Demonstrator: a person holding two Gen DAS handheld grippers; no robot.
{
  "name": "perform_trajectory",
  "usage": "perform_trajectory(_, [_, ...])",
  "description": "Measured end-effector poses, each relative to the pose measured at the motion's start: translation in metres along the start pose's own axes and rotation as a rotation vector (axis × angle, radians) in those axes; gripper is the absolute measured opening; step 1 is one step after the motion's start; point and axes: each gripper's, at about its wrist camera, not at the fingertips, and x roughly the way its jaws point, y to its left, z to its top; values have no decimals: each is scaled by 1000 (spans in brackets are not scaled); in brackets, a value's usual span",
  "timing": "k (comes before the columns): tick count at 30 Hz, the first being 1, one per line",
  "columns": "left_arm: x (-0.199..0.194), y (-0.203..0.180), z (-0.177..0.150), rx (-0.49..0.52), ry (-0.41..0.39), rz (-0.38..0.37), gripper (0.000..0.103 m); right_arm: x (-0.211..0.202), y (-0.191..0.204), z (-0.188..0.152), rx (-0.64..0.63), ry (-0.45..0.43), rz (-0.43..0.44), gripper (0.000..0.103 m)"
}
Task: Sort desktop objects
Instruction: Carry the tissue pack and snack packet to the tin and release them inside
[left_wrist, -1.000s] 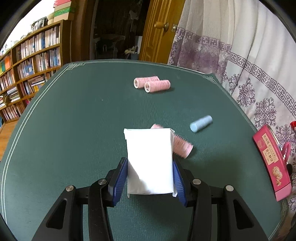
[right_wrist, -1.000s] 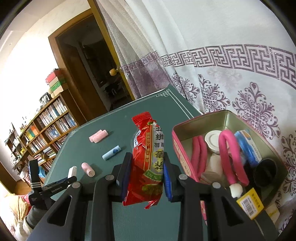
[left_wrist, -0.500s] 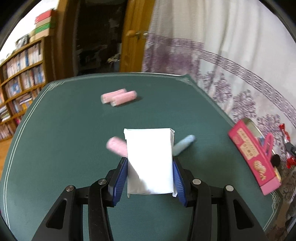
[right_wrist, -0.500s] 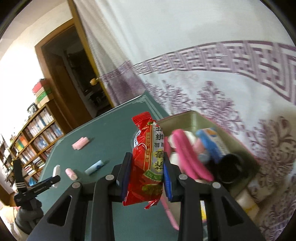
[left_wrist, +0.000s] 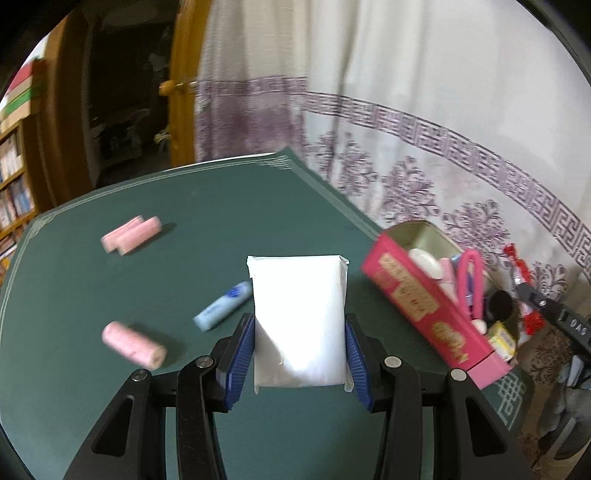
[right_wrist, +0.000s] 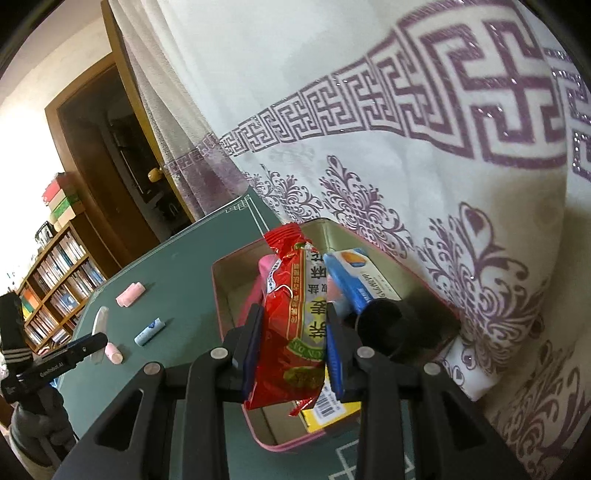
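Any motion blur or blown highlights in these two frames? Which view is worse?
Left wrist is worse: pink rollers and pink tin are smeared by motion, while the white packet in the left tool stays sharp but nearly blown out, without surface detail. Right wrist is crisper: print on the red snack bag in the right tool is readable; top-left wall is overexposed. Both show fisheye bending.

A green table (left_wrist: 229, 206) carries a pair of pink rollers (left_wrist: 131, 235), a lone pink roller (left_wrist: 133, 345), a blue tube (left_wrist: 222, 305), and an open pink tin (left_wrist: 428, 302) at its right edge.
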Motion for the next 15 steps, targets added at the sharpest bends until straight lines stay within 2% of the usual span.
perform_trajectory(8, [24,-64,33,89,-1,-119,49,2,-2,-1,-14,12,25,34])
perform_trajectory(15, [56,-101,58,107,14,-179,49,12,0,-5,-22,46,63,34])
